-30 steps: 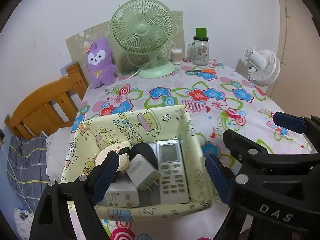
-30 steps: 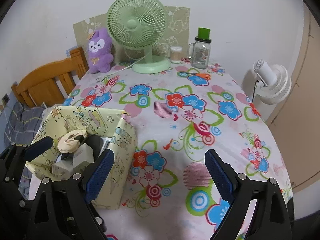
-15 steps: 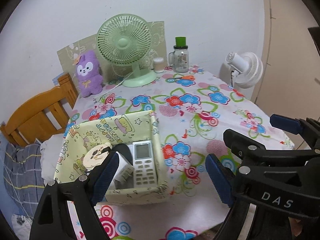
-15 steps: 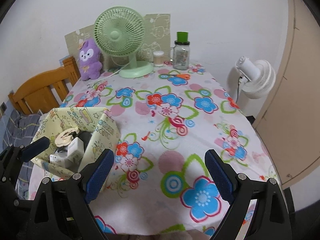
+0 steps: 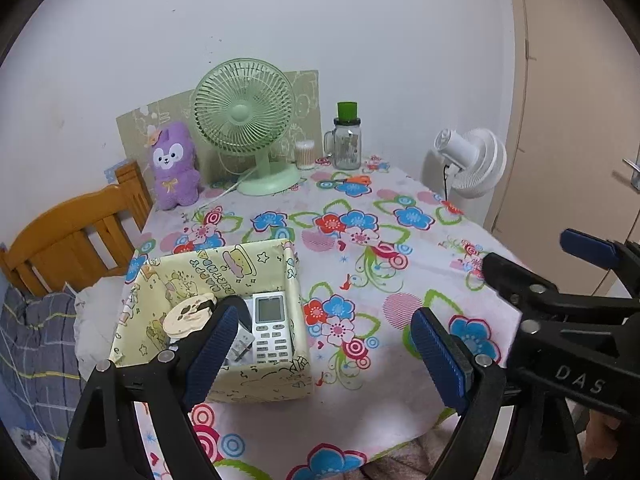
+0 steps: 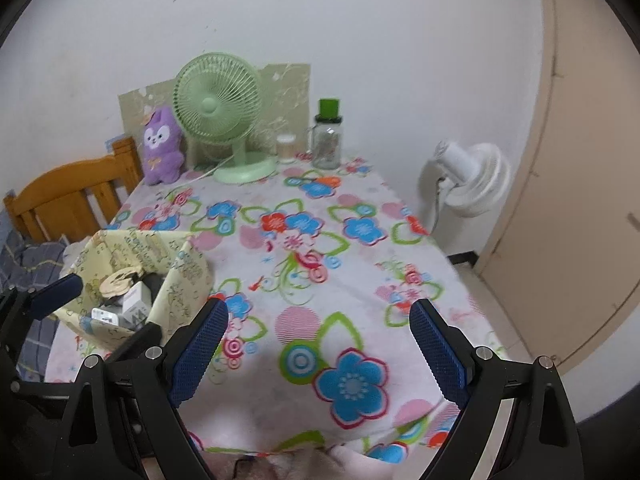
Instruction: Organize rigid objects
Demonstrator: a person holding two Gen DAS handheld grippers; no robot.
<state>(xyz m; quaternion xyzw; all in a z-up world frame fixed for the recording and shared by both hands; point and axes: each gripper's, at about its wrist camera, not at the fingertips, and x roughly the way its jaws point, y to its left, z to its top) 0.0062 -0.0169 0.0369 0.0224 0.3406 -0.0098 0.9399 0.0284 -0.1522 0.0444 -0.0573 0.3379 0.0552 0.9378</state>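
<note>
A pale yellow fabric box (image 5: 262,386) (image 6: 188,280) stands on the near left of the flowered table. Inside it lie a white remote (image 5: 271,328), a white charger (image 6: 135,300), a round cream case (image 5: 188,314) and a dark object. My left gripper (image 5: 322,350) hangs open above the table's front edge, to the right of the box, nothing between its blue pads. My right gripper (image 6: 318,344) is open too, over the bare front of the table, empty. The right gripper's black frame (image 5: 560,312) shows at the right of the left wrist view.
At the table's far end stand a green desk fan (image 5: 246,128), a purple plush toy (image 5: 174,166), a glass jar with a green lid (image 5: 347,140) and a small cotton-swab tub (image 5: 305,155). A white fan (image 5: 472,162) stands beyond the right edge. A wooden bed frame (image 5: 72,232) flanks the left.
Both grippers have drawn back and risen from the box and table; the box looks smaller and farther away. Its contents have not moved. Both stayed open.
</note>
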